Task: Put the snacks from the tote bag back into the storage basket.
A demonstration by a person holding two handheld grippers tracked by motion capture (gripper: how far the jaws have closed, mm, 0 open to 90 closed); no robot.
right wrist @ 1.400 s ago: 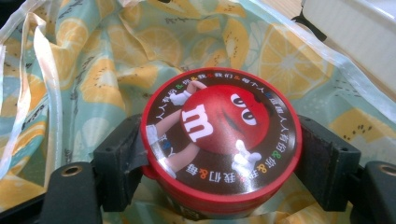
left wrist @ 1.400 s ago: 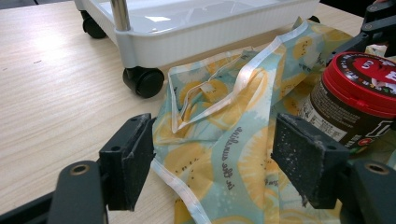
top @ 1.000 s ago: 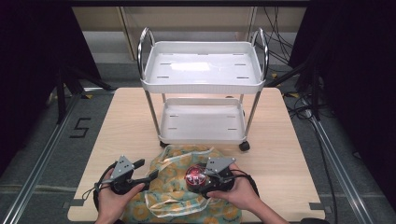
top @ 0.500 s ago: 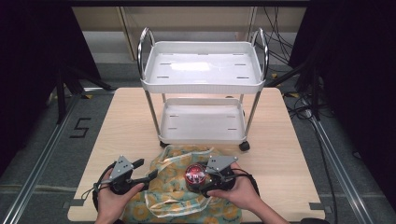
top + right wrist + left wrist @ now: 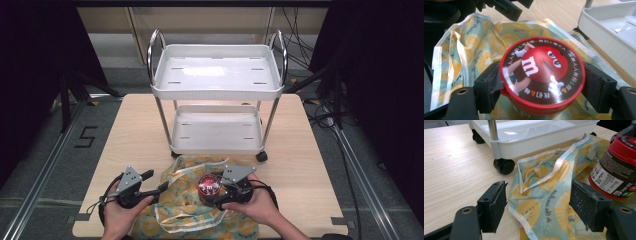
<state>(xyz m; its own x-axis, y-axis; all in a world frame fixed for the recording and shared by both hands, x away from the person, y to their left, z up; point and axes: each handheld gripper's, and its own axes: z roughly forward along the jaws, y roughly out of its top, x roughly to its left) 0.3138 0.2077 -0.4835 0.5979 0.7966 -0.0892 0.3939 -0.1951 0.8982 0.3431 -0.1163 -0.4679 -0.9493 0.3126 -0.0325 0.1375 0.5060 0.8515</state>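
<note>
A white cart (image 5: 217,95) stands on the table (image 5: 125,135) beyond both grippers. A lemon-print bag (image 5: 185,210) lies flat beneath and between them, its near edge running between the spread, empty jaws of the left gripper (image 5: 537,207). The right gripper (image 5: 542,85) is clamped on a red-lidded jar (image 5: 542,73), one jaw at each side of the lid, held above the bag.

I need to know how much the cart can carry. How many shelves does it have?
2. The top shelf sits between the chrome handles; the bottom shelf is just above the table, behind the lemon-print bag. Both look empty.
</note>
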